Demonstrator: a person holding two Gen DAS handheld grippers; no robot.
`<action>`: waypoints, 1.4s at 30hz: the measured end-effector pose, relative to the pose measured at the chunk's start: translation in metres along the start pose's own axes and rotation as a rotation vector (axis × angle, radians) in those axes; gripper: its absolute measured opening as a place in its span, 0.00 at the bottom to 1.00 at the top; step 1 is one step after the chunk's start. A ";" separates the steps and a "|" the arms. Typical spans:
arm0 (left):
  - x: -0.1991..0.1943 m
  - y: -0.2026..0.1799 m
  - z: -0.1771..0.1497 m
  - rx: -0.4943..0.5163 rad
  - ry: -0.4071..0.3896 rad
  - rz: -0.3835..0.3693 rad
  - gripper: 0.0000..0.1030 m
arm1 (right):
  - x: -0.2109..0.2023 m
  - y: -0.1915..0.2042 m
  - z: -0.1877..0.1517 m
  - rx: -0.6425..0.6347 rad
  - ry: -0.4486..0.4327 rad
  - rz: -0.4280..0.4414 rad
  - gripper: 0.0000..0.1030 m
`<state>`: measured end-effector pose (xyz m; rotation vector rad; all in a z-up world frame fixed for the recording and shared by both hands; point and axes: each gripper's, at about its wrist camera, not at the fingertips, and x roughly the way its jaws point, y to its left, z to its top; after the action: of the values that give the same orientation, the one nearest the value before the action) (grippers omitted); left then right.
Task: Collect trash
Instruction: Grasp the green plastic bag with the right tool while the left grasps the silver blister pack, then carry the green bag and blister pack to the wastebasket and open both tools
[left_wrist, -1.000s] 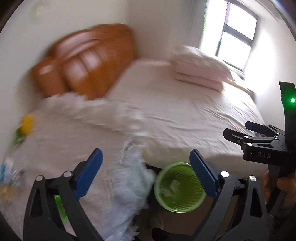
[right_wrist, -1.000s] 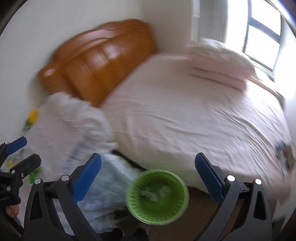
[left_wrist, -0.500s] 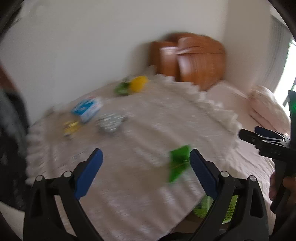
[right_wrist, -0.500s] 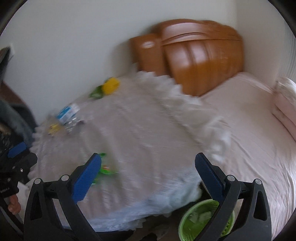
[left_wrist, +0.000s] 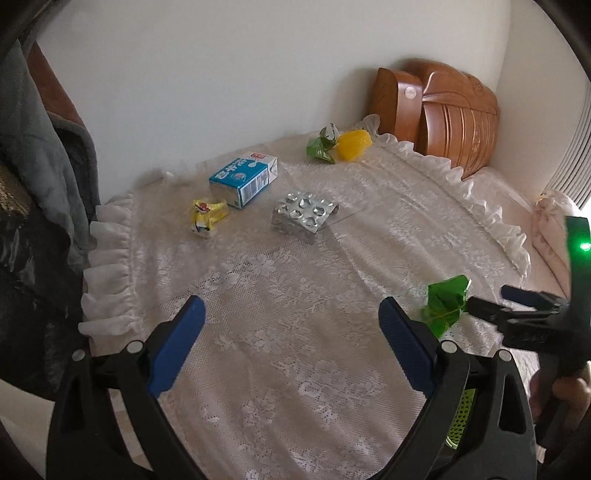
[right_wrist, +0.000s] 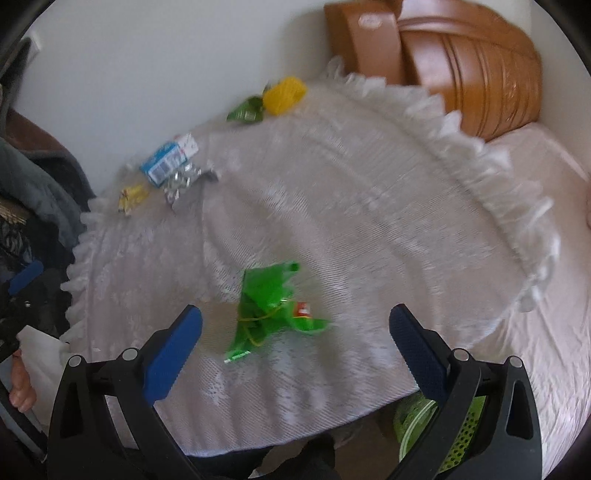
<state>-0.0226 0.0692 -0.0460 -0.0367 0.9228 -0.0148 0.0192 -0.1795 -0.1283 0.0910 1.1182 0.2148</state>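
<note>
Holding my right tool (right_wrist: 295, 332) spread wide and empty above the lace-covered bench (right_wrist: 369, 221), I have the green wrapper (right_wrist: 266, 299) lying just ahead between its blue pads; my left tool (left_wrist: 291, 339) is likewise wide apart with nothing in it, over bare lace. I judge that wrapper to be feather-light, thin and crinkly, likely to slide or spring away if nudged; I would pinch it at the bunched middle where the folds stand up, not at a flat edge lying against the cloth. Further off sits a foil blister pack (left_wrist: 303, 213), stiff but thin, best taken across its raised edge; just beside it a small yellow wrapper (left_wrist: 207, 216), soft and crumpled; behind these the blue and white carton (left_wrist: 244, 180), rigid and boxy, probably empty and light, easy to clamp across its narrow sides. Farthest, by the wall, a second green wrapper (left_wrist: 322, 149) touches a yellow lump (left_wrist: 354, 144). Below the bench edge a green basket (right_wrist: 417, 421) shows, partly hidden by my tool.
</note>
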 end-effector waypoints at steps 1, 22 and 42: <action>0.002 0.003 0.001 -0.002 0.005 0.000 0.88 | 0.009 0.004 0.001 -0.001 0.015 0.000 0.97; 0.171 -0.005 0.098 0.284 0.078 -0.158 0.88 | 0.009 0.003 0.001 0.090 0.082 -0.068 0.54; 0.147 -0.025 0.091 0.298 0.059 -0.207 0.67 | -0.028 -0.023 -0.004 0.205 -0.006 -0.066 0.54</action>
<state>0.1388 0.0420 -0.1075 0.1451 0.9646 -0.3466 0.0071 -0.2078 -0.1096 0.2365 1.1328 0.0401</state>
